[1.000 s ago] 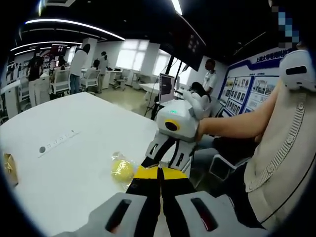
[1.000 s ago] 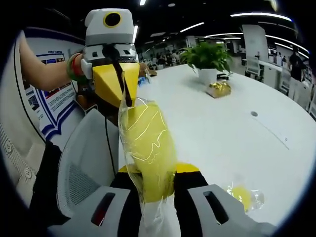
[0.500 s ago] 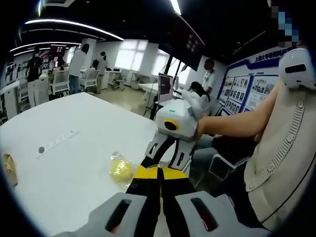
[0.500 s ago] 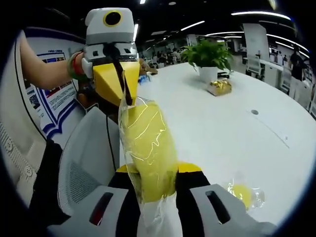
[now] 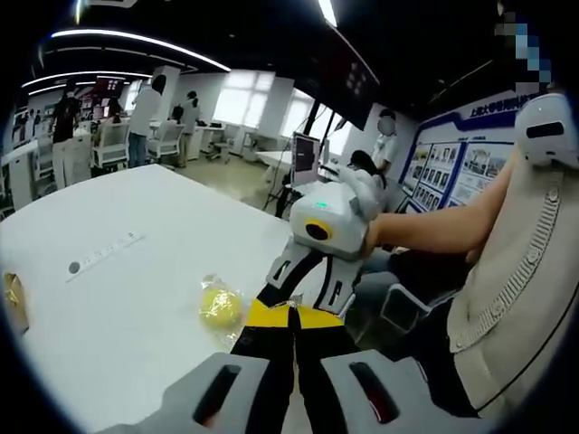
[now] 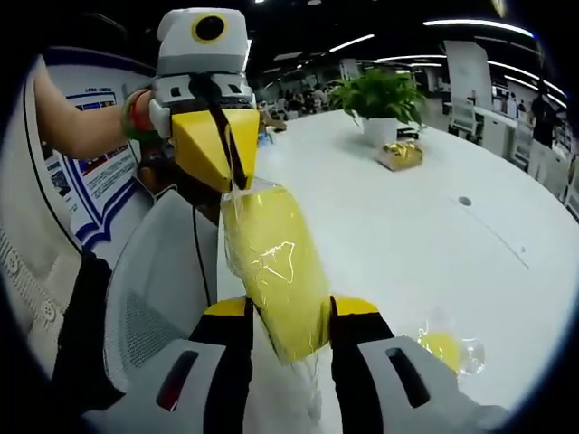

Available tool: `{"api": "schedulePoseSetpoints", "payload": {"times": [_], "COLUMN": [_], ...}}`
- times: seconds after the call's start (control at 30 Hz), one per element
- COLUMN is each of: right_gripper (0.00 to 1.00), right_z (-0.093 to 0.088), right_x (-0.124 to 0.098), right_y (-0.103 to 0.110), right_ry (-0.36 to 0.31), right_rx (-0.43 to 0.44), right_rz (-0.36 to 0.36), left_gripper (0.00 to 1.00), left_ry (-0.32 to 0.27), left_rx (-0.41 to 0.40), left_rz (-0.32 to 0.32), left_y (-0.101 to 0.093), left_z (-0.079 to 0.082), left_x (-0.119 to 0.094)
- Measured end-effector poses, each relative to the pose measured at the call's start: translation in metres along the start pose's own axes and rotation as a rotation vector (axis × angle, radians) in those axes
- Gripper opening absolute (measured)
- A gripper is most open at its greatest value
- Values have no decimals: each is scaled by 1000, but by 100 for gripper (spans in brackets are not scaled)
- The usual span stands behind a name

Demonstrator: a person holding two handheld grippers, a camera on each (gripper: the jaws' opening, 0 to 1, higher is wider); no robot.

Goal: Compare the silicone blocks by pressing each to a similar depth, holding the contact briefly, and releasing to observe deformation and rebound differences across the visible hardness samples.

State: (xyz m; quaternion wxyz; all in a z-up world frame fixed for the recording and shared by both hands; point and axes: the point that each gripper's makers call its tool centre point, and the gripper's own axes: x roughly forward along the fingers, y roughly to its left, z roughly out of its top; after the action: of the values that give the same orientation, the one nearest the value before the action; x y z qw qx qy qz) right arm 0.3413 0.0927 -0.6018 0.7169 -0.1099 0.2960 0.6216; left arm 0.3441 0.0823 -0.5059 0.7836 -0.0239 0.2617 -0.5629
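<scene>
In the right gripper view a yellow silicone block (image 6: pixel 271 262) wrapped in clear plastic stands between the jaws of my right gripper (image 6: pixel 289 312), which is shut on its sides. My left gripper (image 6: pixel 237 181) comes in from above, its yellow jaws pinched on the top edge of the plastic wrap. In the left gripper view my left gripper (image 5: pixel 291 312) has its jaws together, facing the right gripper (image 5: pixel 303 297). A second yellow sample (image 5: pixel 220 307) in a clear bag lies on the white table (image 5: pixel 136 271); the right gripper view also has this bagged sample (image 6: pixel 443 348).
A potted plant (image 6: pixel 380 99) and a small gold packet (image 6: pixel 401 155) stand farther along the table (image 6: pixel 434 235). A grey mesh chair (image 6: pixel 154 298) is below the grippers. A person's arm (image 5: pixel 434 231) holds the right gripper. Several people stand in the background.
The right gripper's jaws have eased slightly apart and the yellow block looks fuller and less squeezed. The left gripper still pinches the wrap's top.
</scene>
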Motion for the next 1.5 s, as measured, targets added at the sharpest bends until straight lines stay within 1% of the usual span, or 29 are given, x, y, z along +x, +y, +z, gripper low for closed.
{"api": "schedulePoseSetpoints", "payload": {"times": [0.1,0.27,0.4,0.53,0.6,0.7,0.77,0.83,0.87,0.9,0.93,1.0,1.13,1.17,1.23,1.3,1.37,1.5], "right_gripper": [32,40,45,50,52,56,58,60,62,64,65,66,72,73,72,72,72,70], "right_z": [-2,-4,-3,-7,-7,-7,-8,-10,-13,-18,-27,-39,-49,-52,-57,-61,-66,-69], "right_x": [-3,-11,-22,-35,-43,-59,-67,-75,-83,-87,-92,-102,-125,-132,-143,-151,-157,-164], "right_y": [0,0,3,7,11,16,20,25,24,26,28,31,35,37,40,44,47,54], "right_ry": [-3,-24,-63,-96,-130,-196,-227,-254,-276,-271,-258,-252,-318,-334,-362,-380,-379,-402], "right_rx": [3,25,56,96,106,127,155,163,150,138,147,165,234,252,298,318,340,382], "right_rz": [-16,-57,-99,-155,-184,-253,-280,-303,-357,-381,-410,-458,-561,-591,-629,-659,-688,-725], "left_gripper": [0,0,0,0,0,0,0,0,0,0,0,0,0,0,0,0,0,0], "left_ry": [-3,-1,12,2,-2,-9,-14,-23,-24,-30,-34,-41,-55,-57,-67,-76,-82,-95], "left_rx": [-9,-19,-25,-35,-43,-53,-61,-70,-70,-76,-81,-87,-117,-121,-137,-154,-175,-200], "left_rz": [-1,-4,-8,-10,-5,8,21,37,37,45,50,62,91,95,110,130,129,141], "left_y": [0,0,-1,-1,1,5,9,14,15,18,20,25,39,43,50,59,65,79], "left_z": [-2,-7,-14,-18,-19,-22,-24,-26,-27,-28,-28,-30,-36,-39,-42,-46,-49,-54], "left_x": [1,3,5,3,2,-1,-3,-4,-5,-5,-5,-6,-6,-5,-5,-3,-1,6]}}
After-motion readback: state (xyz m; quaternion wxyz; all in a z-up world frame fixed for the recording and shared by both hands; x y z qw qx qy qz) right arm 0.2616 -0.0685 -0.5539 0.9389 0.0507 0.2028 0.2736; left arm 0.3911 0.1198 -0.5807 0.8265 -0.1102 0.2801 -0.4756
